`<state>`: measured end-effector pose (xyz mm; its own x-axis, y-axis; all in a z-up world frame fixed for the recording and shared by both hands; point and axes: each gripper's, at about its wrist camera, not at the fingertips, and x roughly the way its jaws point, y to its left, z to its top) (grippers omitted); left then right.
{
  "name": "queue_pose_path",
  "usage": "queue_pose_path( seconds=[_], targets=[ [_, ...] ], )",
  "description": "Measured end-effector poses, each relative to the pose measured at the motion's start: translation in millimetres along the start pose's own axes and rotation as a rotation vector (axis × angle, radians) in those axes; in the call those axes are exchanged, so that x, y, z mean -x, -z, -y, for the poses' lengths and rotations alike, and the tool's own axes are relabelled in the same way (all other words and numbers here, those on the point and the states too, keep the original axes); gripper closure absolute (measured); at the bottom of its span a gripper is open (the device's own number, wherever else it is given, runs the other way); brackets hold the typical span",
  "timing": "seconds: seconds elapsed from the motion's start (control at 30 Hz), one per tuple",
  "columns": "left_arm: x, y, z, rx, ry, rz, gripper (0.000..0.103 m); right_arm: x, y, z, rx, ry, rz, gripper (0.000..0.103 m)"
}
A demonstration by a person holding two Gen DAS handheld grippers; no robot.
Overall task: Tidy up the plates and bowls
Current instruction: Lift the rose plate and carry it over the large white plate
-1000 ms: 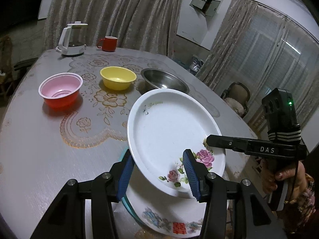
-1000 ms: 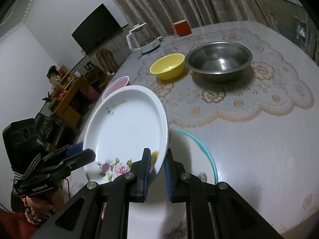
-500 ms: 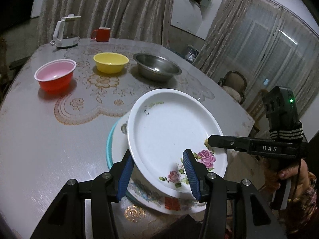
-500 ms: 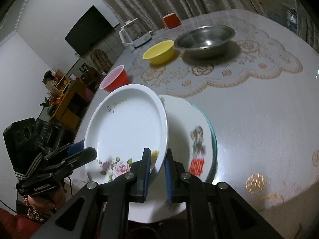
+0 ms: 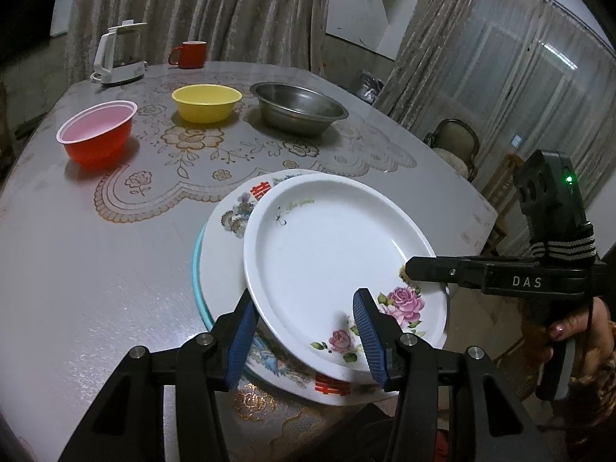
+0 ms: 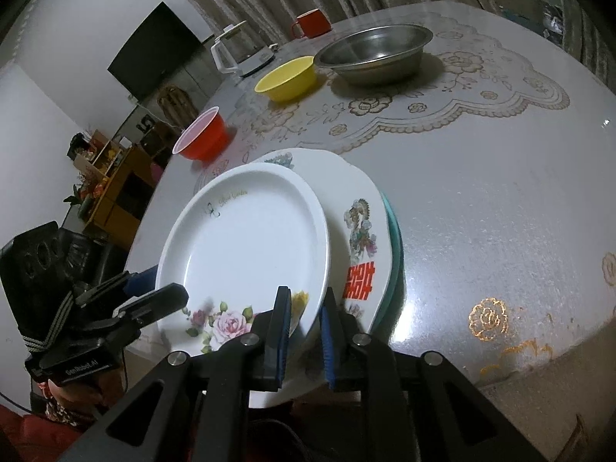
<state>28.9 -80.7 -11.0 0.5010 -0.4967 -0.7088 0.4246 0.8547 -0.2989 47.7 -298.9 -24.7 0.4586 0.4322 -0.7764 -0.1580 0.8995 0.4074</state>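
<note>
While both tongs grip it — rose plate [image 5: 331, 254] tilts.

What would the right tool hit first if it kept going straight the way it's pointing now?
The right tool is already clamped on the rim of the rose plate, so that plate goes with it. Pushed on downward, the plate would probably meet the decorated plate beneath; the gap between them is hard to judge.
</note>
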Motion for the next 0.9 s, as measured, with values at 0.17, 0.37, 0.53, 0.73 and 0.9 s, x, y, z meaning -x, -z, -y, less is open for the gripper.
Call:
queue_pose_path(
  seconds=[0.17,0.37,0.53,0.73,0.9],
  targets=[
    [-1.8,1.6,-1.0,0.000,-0.002,-0.008,0.052,0.3,-0.6,-3.5,0.017,0.025,-0.006,0.088],
    [-1.9,0.7,1.0,-0.005,0.001,-0.022,0.047,-4.3,-9.3,-9.1,0.046,0.061,-0.065,0.087],
    [-3.8,-2.4,1.2,0.008,0.013,-0.039,0.042,-10.5,-19.5,-14.4,0.086,0.093,-0.131,0.084],
    [-4.5,-6.4,-1.4,0.033,0.046,-0.062,0.036,-14.2,-23.6,-10.5,0.068,0.081,-0.152,0.084],
    [-2.7,-8.6,-2.6,0.060,0.077,-0.088,0.029,-15.2,-25.0,-6.1,0.042,0.063,-0.155,0.084]
  ],
)
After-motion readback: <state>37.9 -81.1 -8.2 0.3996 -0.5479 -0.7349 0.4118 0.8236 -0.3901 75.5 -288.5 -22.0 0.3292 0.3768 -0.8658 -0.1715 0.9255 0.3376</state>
